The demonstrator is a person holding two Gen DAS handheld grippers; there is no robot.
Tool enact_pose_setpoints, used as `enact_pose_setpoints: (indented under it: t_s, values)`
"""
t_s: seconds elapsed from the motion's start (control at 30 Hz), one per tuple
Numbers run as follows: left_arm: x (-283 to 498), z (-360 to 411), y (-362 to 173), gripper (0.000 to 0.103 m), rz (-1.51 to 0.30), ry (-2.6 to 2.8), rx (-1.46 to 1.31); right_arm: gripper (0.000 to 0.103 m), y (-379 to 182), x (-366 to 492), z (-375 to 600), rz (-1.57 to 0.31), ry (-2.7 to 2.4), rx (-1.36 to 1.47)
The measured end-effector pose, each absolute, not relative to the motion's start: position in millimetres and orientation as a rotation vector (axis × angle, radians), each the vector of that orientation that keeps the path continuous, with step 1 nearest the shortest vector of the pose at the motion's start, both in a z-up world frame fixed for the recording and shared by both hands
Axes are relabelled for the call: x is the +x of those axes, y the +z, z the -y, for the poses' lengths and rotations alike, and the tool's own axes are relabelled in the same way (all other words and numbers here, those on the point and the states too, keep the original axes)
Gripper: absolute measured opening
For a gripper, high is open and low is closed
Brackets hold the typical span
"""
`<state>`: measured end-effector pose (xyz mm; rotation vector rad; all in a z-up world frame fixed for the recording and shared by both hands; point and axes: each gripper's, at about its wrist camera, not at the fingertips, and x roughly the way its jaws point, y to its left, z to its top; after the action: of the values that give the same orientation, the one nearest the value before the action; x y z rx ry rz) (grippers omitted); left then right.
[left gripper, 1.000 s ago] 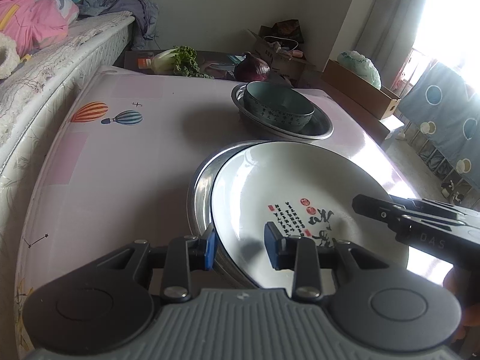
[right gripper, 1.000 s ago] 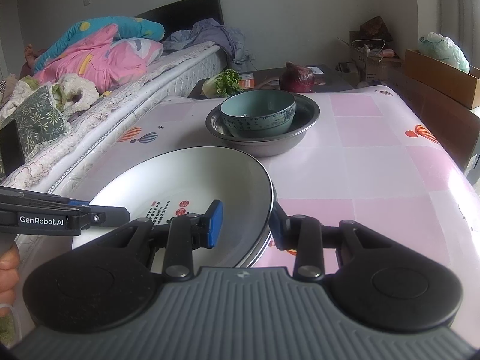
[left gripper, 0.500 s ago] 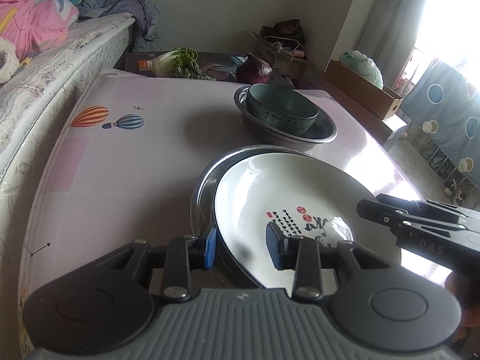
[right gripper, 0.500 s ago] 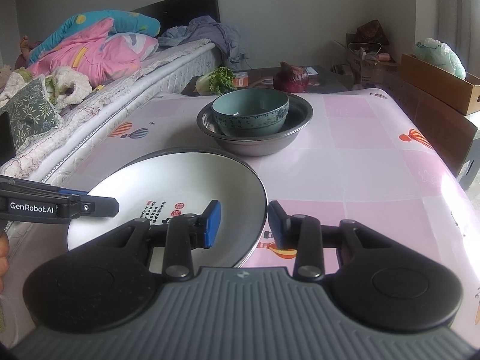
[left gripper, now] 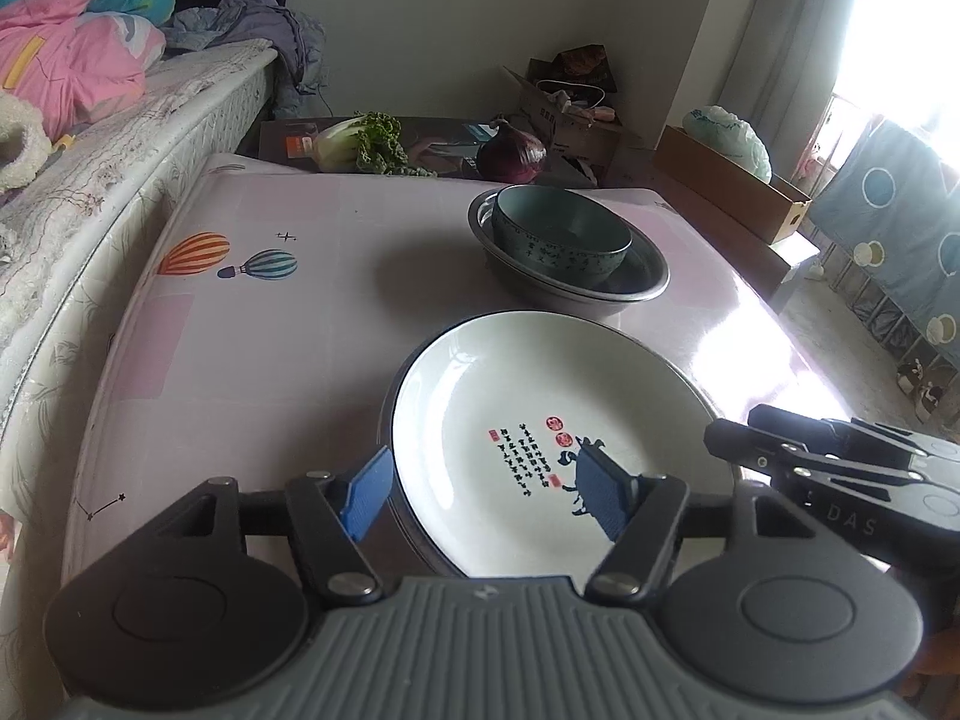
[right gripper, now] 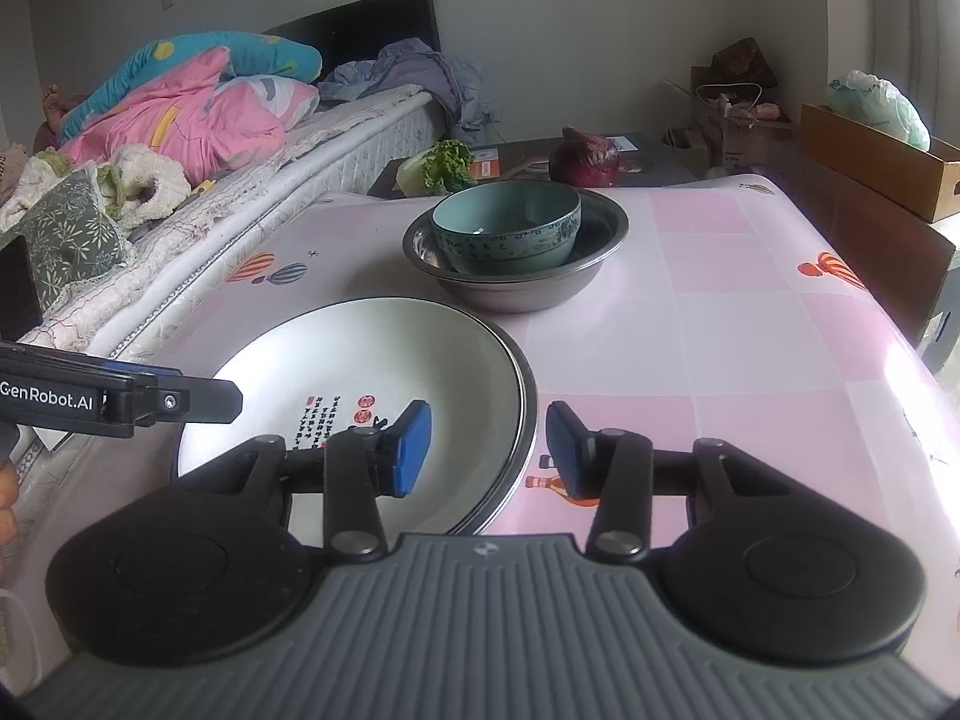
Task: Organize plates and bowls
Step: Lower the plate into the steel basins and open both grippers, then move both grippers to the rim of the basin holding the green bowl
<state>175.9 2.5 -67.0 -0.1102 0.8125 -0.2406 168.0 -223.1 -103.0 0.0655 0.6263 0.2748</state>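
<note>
A white plate point(left gripper: 528, 408) with dark writing lies nested in a metal plate point(right gripper: 525, 420) on the pink table; it also shows in the right wrist view point(right gripper: 360, 372). Behind it a teal bowl point(left gripper: 558, 237) sits in a metal basin point(left gripper: 642, 282), both also in the right wrist view: bowl point(right gripper: 507, 234), basin point(right gripper: 594, 264). My left gripper point(left gripper: 489, 495) is open, its jaws either side of the plates' near left rim. My right gripper point(right gripper: 489, 447) is open, astride the near right rim.
The pink table point(right gripper: 750, 324) stands against a bed point(left gripper: 90, 138) on the left. A low stand behind holds leafy greens point(right gripper: 438, 165) and a red cabbage point(right gripper: 585, 159). Cardboard boxes point(right gripper: 882, 162) stand at the right.
Both grippers have opened wider and let go of the plates, which now rest flat on the table. The views have drawn back slightly.
</note>
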Motion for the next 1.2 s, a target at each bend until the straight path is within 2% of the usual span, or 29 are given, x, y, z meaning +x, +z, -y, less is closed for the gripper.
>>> enact_pose_setpoints:
  t_s: [0.2,0.43,0.67,0.87,1.2]
  values:
    - [168.8,1.2,-62.1,0.075,-0.791,-0.225,-0.088,0.05,-94.3,156.1,224.2,-0.6,0.274,0.069]
    - [161.4,2.6,-56.2,0.081,-0.77,-0.215,-0.086,0.069,-86.4,142.5,231.3,-0.584,0.254,0.074]
    - [156.7,7.6,-55.1,0.086,-0.783,-0.212,-0.064,0.08,-84.3,128.6,236.0,-0.578,0.244,0.076]
    - [156.8,8.3,-55.2,0.087,-0.803,-0.205,-0.063,0.086,-83.5,126.9,240.6,-0.592,0.229,0.092]
    - [187.0,1.1,-37.5,0.092,-0.781,-0.227,-0.056,0.086,-53.4,154.6,252.1,-0.563,0.24,0.091]
